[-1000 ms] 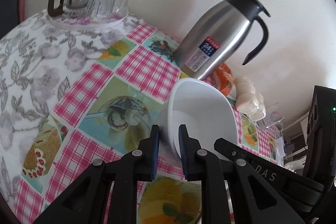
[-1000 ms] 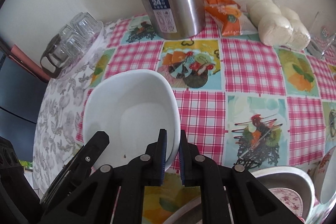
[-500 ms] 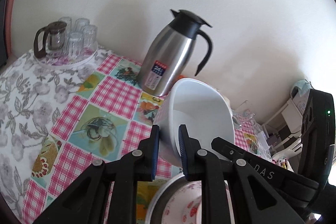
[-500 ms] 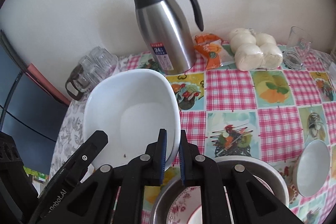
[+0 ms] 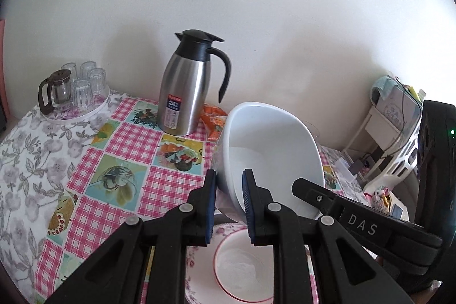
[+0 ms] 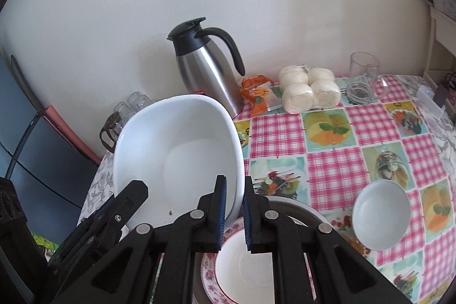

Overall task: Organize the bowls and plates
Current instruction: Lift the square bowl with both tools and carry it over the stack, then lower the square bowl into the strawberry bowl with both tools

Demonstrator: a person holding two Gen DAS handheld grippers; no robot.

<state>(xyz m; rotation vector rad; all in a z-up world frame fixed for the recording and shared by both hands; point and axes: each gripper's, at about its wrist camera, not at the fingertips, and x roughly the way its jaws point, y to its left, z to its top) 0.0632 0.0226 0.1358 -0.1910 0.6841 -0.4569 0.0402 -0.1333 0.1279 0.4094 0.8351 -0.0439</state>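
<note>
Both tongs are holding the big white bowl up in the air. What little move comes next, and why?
Probably lower it gently. The left tongs and right tongs each pinch the rim of the big white bowl, which hangs tilted right above the flowery plate and the smaller bowl on it, so stacking it there looks likely.

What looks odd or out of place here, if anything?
Only the big white bowl: it is tilted in the air above a floral plate, pinched on opposite rims by the left gripper and right gripper. Nothing looks spilled or broken.
</note>
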